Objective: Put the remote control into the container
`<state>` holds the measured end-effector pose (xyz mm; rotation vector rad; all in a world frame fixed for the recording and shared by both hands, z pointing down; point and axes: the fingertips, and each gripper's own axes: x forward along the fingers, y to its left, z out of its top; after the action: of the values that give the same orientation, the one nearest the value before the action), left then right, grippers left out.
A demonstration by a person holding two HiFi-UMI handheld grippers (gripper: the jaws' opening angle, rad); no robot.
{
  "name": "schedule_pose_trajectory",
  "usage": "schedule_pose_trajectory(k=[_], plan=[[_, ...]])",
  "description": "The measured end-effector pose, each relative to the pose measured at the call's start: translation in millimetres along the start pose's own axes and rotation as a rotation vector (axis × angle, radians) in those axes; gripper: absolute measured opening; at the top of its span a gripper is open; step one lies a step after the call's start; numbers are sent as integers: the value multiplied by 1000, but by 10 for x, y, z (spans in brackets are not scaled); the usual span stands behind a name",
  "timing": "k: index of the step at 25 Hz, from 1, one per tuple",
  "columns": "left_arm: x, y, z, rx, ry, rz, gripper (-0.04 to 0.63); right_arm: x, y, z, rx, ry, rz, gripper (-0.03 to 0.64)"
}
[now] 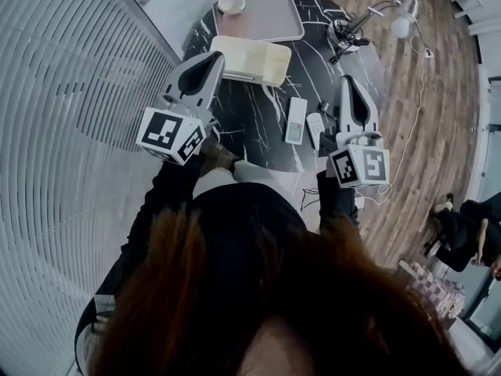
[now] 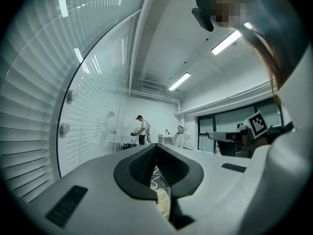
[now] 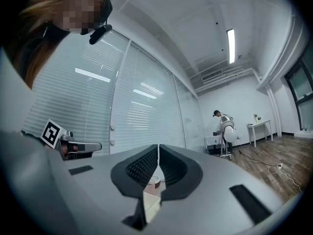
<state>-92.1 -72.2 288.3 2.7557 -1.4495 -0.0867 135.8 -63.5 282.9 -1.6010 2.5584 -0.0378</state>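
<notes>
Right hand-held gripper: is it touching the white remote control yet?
Apart. The head view shows dark tabletop between the right hand-held gripper and the white remote control; its own view shows the jaws shut, empty.

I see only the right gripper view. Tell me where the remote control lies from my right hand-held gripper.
Observer: The head view shows the remote control flat on the black table, just left of the right hand-held gripper. Nothing holds it.
Operator: Give me the container's place.
Observer: The cream container sits further across the table, on this side of a pink tray. The left hand-held gripper overlaps its left edge in the head view.
Operator: Report the left jaws.
Observer: The left gripper view shows them together, with nothing between them.
</notes>
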Motion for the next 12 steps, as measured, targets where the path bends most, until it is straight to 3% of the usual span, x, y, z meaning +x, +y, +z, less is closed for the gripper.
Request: schedule_pose_trajectory(k=[7, 12], plan=[[202, 89, 7, -2, -7, 34, -2, 205, -162, 72, 0, -30, 3, 19], [384, 119, 2, 13, -18, 10, -2, 272, -201, 80, -5, -27, -11, 19]])
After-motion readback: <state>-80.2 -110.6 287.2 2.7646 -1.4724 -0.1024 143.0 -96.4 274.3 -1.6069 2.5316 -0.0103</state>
